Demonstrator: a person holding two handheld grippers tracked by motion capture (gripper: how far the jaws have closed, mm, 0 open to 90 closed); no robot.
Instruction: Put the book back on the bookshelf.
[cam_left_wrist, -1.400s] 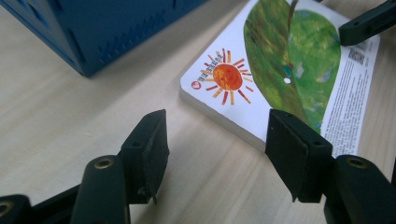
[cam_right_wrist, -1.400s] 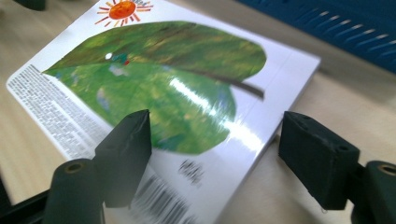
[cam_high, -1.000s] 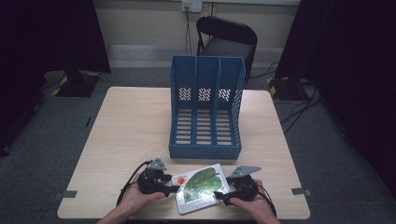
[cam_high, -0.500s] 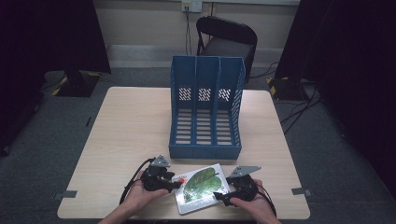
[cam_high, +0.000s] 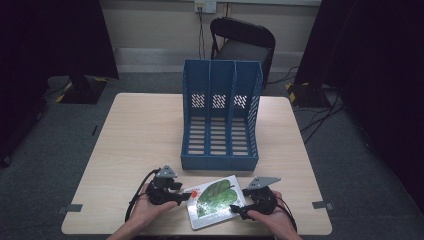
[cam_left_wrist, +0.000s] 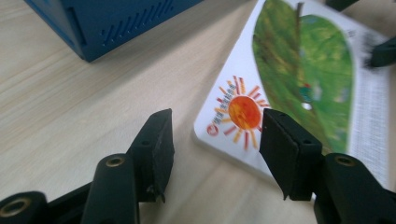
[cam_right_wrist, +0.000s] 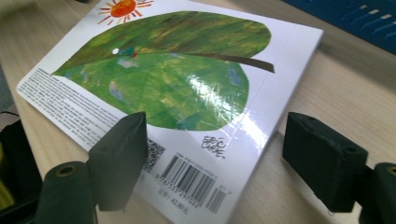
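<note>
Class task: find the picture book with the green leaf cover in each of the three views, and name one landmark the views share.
High view: book flat at the table's near edge, between the two grippers.
Left gripper view: book upper right, its sun corner between the open jaws.
Right gripper view: book centre, barcode corner nearest.
Shared landmark: blue file rack.

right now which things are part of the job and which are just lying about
In the job:
book
left tool
right tool
blue file rack, probably

Lying about:
black chair
floor cables
</note>
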